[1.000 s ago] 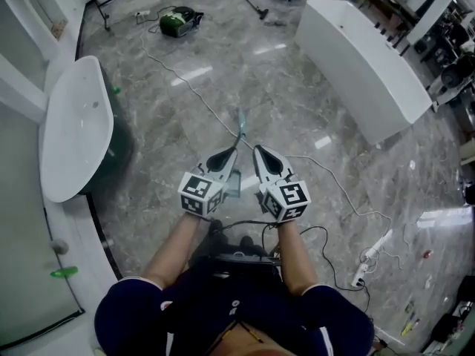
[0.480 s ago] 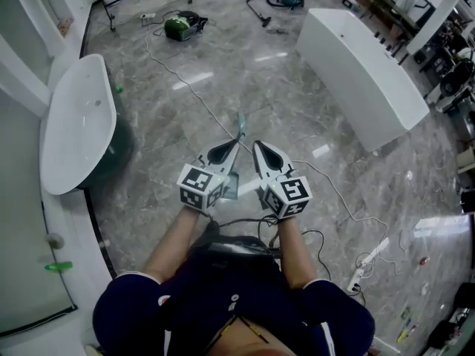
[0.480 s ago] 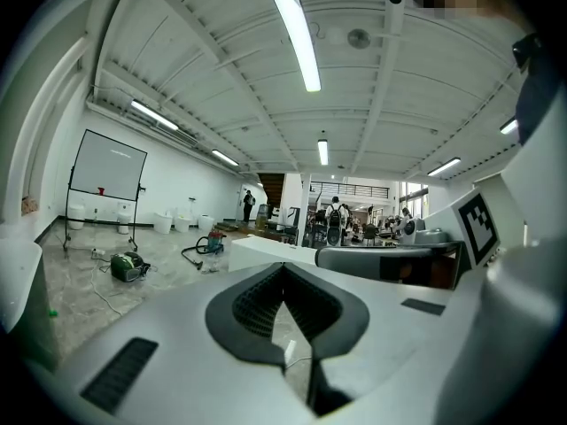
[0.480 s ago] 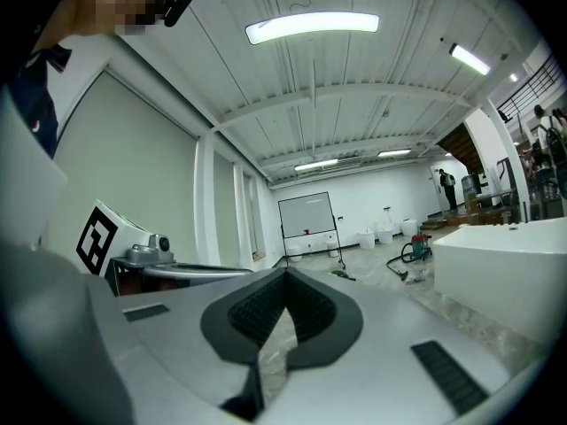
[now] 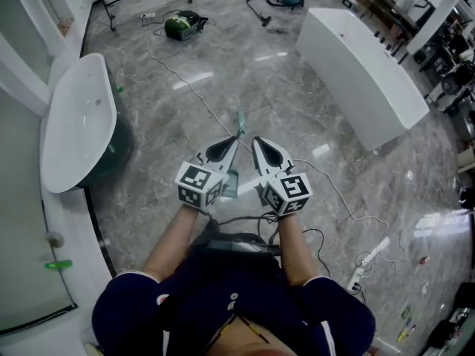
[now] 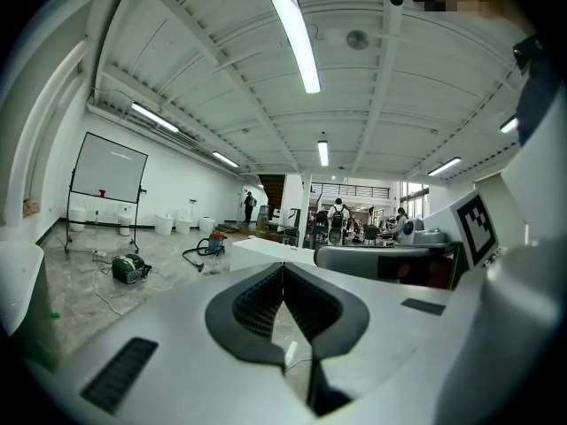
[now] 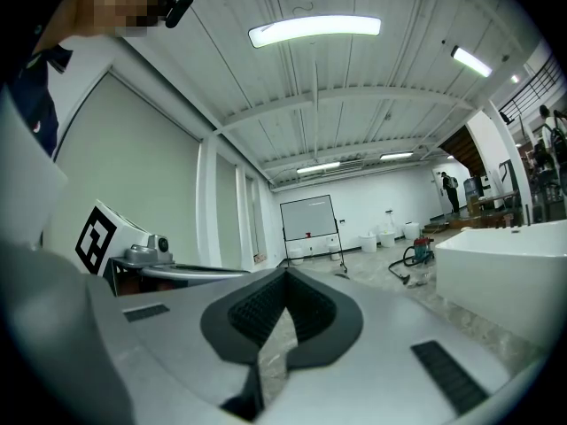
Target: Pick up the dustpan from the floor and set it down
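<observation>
Dustpan (image 5: 240, 124): it is lying on the floor (image 5: 171, 147), between and under your two grippers.
Left gripper (image 5: 234, 144): you are holding it shut, with nothing inside.
Right gripper (image 5: 257, 142): shut too, with nothing inside.
Danger: I think shut jaws are going to bump the dustpan away, not grab it.

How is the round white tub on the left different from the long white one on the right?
The round tub is egg-shaped; the long tub is boxy with straighter sides. The round tub shows a dark side below its rim; the long tub looks white all over. The round tub sits at the edge of the floor; the long tub stands in the open. Both are big and white.
</observation>
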`<act>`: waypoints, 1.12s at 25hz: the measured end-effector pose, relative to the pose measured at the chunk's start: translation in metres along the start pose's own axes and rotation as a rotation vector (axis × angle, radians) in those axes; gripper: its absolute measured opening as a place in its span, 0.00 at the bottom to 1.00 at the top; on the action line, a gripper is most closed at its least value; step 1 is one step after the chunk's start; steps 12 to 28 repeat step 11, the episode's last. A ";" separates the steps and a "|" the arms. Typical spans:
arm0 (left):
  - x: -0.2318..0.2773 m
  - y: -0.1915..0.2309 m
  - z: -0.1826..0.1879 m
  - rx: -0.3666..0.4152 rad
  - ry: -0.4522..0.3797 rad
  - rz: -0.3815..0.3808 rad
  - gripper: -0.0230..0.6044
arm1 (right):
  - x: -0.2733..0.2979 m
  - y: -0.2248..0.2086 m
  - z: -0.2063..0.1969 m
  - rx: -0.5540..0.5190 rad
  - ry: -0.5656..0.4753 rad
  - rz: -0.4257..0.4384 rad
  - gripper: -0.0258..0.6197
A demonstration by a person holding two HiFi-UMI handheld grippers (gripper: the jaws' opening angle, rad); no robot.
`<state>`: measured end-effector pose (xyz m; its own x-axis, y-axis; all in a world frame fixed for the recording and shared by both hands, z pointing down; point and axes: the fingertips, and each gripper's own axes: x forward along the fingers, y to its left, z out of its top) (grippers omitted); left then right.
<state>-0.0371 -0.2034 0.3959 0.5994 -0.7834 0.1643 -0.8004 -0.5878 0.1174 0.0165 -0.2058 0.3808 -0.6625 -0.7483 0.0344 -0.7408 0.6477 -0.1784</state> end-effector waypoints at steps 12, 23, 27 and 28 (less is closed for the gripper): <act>-0.002 -0.003 0.003 0.000 0.002 0.000 0.06 | 0.000 0.001 0.006 -0.005 -0.012 0.003 0.05; -0.002 -0.003 0.003 0.000 0.002 0.000 0.06 | 0.000 0.001 0.006 -0.005 -0.012 0.003 0.05; -0.002 -0.003 0.003 0.000 0.002 0.000 0.06 | 0.000 0.001 0.006 -0.005 -0.012 0.003 0.05; -0.002 -0.003 0.003 0.000 0.002 0.000 0.06 | 0.000 0.001 0.006 -0.005 -0.012 0.003 0.05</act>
